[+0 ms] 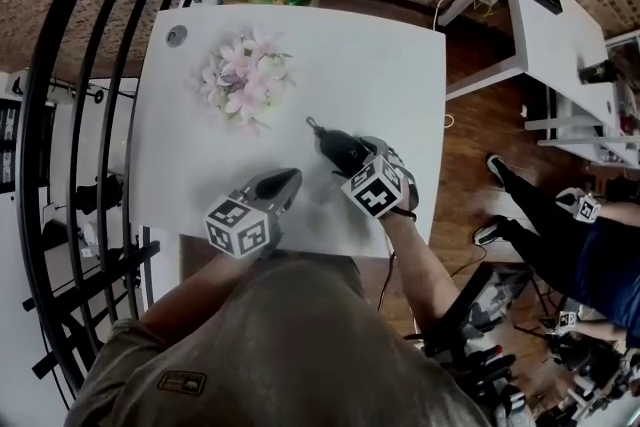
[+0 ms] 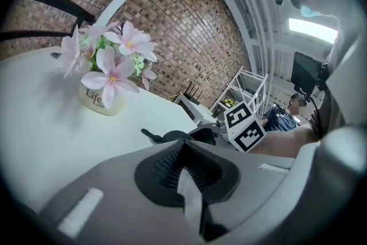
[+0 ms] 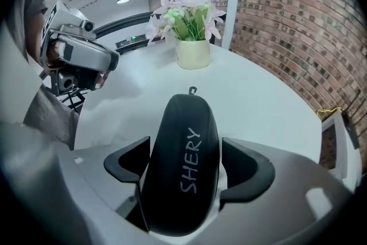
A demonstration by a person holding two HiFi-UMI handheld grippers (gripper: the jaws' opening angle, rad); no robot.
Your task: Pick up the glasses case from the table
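— Where does the glasses case (image 1: 338, 148) lie?
— On the white surface (image 1: 390, 65), just lower right of the flower pot (image 1: 247, 80) in the head view. Its long axis slants, with the loop end toward the upper left.
— And the tongs?
— The right tongs (image 3: 186, 160) are spread either side of the case, not squeezing it. Only the right gripper view shows "SHERY" printed lengthwise, running up the frame. The left tongs (image 2: 184, 149) are pressed together at lower centre.
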